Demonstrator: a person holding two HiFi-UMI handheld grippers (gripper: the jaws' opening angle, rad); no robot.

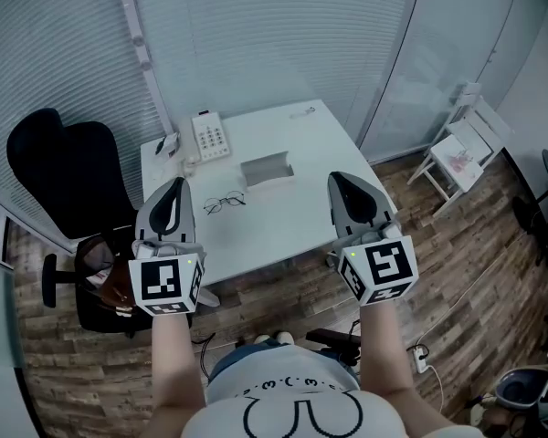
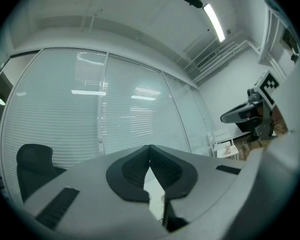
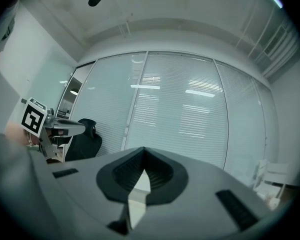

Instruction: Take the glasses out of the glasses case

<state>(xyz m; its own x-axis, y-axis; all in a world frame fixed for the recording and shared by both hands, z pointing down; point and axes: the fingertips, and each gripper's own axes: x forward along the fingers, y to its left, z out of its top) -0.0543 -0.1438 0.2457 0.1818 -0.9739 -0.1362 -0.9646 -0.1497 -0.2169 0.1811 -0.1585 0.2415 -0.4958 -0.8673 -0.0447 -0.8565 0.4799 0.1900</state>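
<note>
Left tool [image 1: 175, 184] and right tool [image 1: 338, 179], grey shells with ribbed black pads, are held out over the near side of a smooth white worktop [image 1: 301, 217]. Each has its jaws pressed together, gripping nothing. Thin dark wire-rimmed glasses [image 1: 224, 203] lie flat on the worktop, outside and just left of the pale rectangular glasses case [image 1: 267, 169]. A white keypad phone [image 1: 210, 137] sits farther back. A black office chair [image 1: 55, 167] stands at the worktop's left.
</note>
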